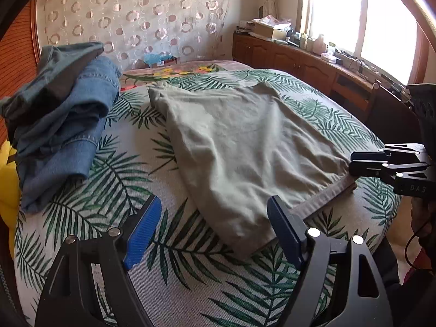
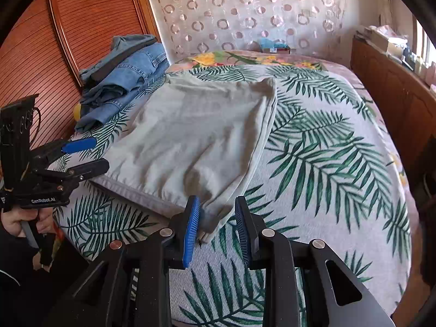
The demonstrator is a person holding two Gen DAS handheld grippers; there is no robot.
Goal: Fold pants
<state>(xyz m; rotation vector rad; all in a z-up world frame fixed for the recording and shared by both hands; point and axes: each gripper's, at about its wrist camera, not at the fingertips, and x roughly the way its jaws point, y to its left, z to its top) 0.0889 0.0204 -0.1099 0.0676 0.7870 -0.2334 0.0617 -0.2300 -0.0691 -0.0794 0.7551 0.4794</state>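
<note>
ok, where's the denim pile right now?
The denim pile sits at the far left of the bed, against the wooden slatted panel, just left of the grey-green pants in both wrist views.

Grey-green pants (image 1: 245, 147) folded on bedspread (image 1: 190, 272)

pants (image 1: 245, 147) showing pale sage green | bedspread (image 1: 190, 280) showing green palm fronds on white | jeans pile (image 1: 68, 125) showing blue denim | tongs pads (image 2: 190, 231) showing blue
</note>
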